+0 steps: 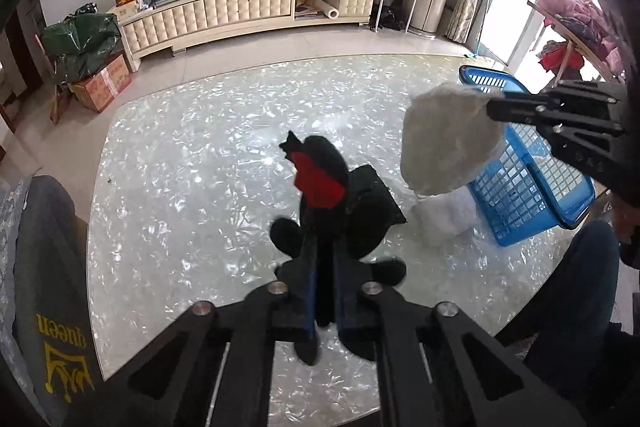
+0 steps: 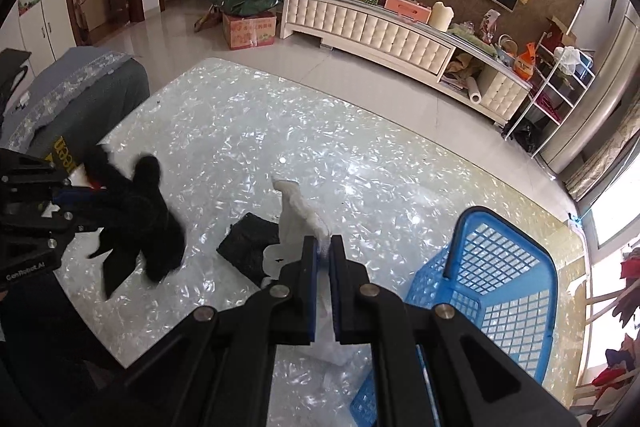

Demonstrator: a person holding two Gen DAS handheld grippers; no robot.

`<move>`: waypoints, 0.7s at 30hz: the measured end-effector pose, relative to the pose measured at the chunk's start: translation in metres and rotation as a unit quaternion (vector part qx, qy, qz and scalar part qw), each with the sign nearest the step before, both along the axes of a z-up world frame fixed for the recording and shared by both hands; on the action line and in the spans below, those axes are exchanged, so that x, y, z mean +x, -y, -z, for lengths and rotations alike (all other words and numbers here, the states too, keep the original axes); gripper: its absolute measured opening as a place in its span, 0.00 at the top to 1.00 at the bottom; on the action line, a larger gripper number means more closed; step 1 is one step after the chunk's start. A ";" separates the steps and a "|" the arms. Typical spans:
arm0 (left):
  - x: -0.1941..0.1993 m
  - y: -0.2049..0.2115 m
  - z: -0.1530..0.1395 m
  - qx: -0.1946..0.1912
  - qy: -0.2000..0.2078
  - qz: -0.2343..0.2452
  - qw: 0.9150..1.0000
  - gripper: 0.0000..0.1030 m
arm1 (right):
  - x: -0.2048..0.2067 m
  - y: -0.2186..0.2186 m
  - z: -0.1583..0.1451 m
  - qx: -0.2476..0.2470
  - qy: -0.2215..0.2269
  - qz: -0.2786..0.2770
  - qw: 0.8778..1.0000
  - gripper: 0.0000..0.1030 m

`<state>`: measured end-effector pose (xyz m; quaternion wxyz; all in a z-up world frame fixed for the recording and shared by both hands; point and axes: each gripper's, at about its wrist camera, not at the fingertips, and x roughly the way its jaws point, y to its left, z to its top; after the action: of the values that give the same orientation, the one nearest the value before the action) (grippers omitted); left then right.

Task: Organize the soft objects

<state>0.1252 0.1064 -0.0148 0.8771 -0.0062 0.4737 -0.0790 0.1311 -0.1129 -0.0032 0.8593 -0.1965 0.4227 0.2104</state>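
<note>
Plush toys, two, both lifted: black plush toy (image 1: 340,195) clenched in the left gripper (image 1: 325,307); white plush toy (image 1: 444,139) pinched in the right gripper (image 2: 324,291). One blue mesh basket (image 2: 500,267) stands at 4 o'clock on the pearlescent table (image 1: 180,167). One black pouch (image 2: 250,239) lies flat. Best practice: carry each toy above the rim before releasing.

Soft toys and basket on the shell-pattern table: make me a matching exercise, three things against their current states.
Things:
1. black plush toy
2. white plush toy
3. blue basket

States:
A. standing on the table, ungripped
B. pinched by the right gripper
C. pinched by the left gripper

Pairs: 1-C, 2-B, 3-A
</note>
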 end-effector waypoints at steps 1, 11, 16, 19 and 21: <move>-0.001 0.004 -0.002 -0.002 0.002 0.001 1.000 0.99 | 0.000 0.001 0.000 0.001 0.002 0.001 1.000 0.95; -0.008 0.030 -0.017 0.004 0.017 0.026 1.000 0.99 | -0.003 0.030 -0.027 0.020 0.037 0.031 0.999 0.95; -0.009 0.047 -0.018 0.000 0.018 0.045 0.999 0.99 | -0.004 0.049 -0.041 0.022 0.061 0.058 0.996 0.95; -0.007 0.057 -0.018 -0.001 0.016 0.057 0.998 0.99 | -0.003 0.062 -0.046 0.022 0.069 0.074 0.995 0.95; -0.006 0.062 -0.018 -0.005 0.013 0.065 0.998 0.99 | -0.003 0.072 -0.047 0.019 0.073 0.085 0.994 0.95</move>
<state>0.1188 0.0444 0.0031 0.8762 0.0215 0.4613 -0.1382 0.1284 -0.1853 0.0440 0.9063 -0.1583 0.3697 0.1299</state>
